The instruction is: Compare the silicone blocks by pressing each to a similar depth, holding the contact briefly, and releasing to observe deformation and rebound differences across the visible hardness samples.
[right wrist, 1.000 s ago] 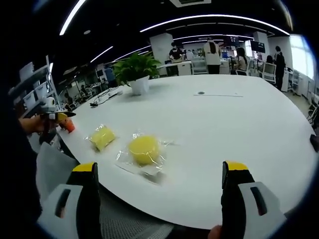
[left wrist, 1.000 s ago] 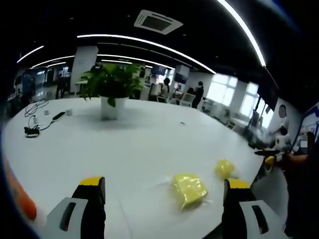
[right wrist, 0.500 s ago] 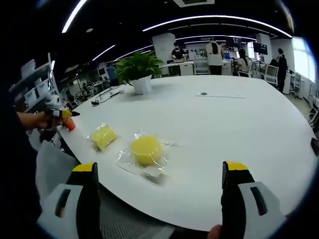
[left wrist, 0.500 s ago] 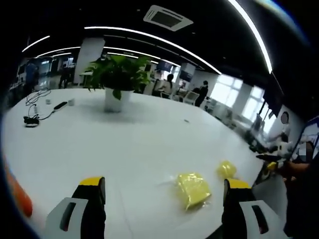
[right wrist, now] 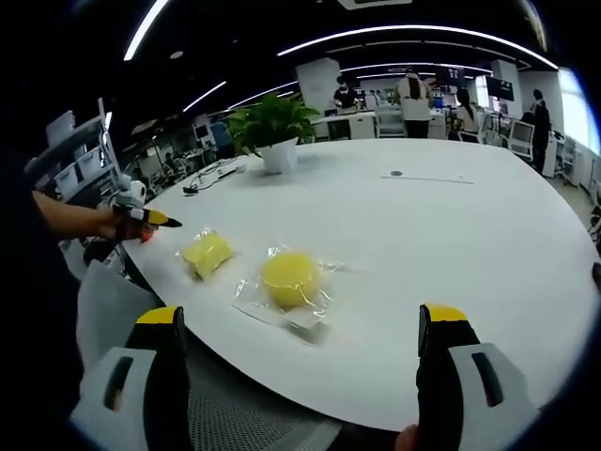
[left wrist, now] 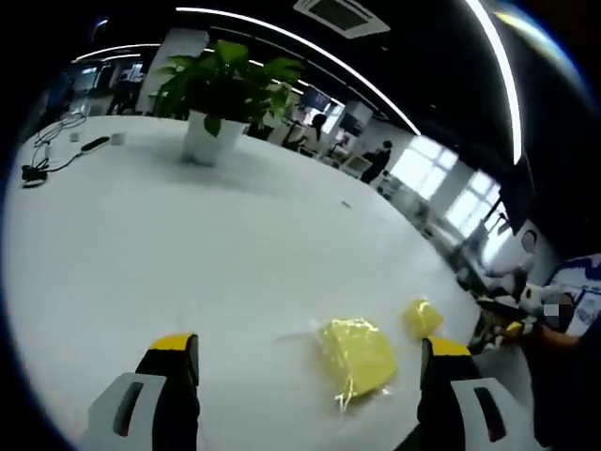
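L gripper: jaws wide apart, nothing between them, held above the near part of the large white round table. Yellow-tipped black jaws w/ grey bodies.
R gripper: jaws wide apart, nothing gripped, held off the table edge.
Square-ish yellow silicone block in clear plastic bag: flat on table, ahead of L gripper between its jaws, nearer the right jaw; not touched. In right gripper view, left of the round block.
Round yellow silicone block in clear plastic bag: flat on table near edge, ahead of R gripper, just beside the square one, apart. In left gripper view, beyond the square one.
Green potted plant in white pot: far side of table. Black cables: far left of table.
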`<action>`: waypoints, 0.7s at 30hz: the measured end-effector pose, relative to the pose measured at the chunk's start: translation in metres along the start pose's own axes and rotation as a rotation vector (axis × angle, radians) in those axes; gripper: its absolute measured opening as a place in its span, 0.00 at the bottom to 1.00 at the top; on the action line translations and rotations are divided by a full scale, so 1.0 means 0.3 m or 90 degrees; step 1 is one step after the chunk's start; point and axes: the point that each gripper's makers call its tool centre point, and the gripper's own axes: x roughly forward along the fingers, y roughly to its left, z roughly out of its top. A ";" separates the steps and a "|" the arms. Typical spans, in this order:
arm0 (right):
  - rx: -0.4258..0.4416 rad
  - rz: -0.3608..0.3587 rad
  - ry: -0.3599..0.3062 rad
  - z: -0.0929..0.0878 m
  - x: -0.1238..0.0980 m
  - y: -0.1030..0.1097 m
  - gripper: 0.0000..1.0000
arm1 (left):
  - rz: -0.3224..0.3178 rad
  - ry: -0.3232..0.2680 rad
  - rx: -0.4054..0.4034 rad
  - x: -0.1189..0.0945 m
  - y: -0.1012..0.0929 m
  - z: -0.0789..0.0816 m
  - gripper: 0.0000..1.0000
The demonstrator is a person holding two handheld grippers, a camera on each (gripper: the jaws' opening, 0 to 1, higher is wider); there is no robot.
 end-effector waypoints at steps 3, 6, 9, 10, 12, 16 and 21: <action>0.000 -0.001 0.006 -0.011 -0.003 -0.001 0.96 | -0.003 0.014 0.004 0.025 0.007 -0.009 0.94; 0.003 -0.001 0.011 -0.021 -0.004 -0.005 0.96 | -0.001 0.017 -0.010 0.040 0.021 -0.008 0.89; 0.005 0.000 0.014 -0.023 -0.005 -0.005 0.96 | -0.014 0.015 -0.063 0.061 0.020 -0.005 0.84; 0.005 -0.001 0.015 -0.024 -0.004 -0.007 0.96 | -0.027 0.013 -0.090 0.073 0.019 -0.002 0.81; 0.006 -0.002 0.015 -0.026 -0.001 -0.009 0.96 | -0.046 0.017 -0.130 0.095 0.023 -0.008 0.75; 0.009 -0.001 0.017 -0.029 0.007 -0.004 0.96 | -0.055 0.012 -0.137 0.125 0.022 -0.003 0.62; 0.011 0.002 0.025 -0.039 0.010 0.004 0.96 | -0.072 0.028 -0.166 0.168 0.014 -0.026 0.54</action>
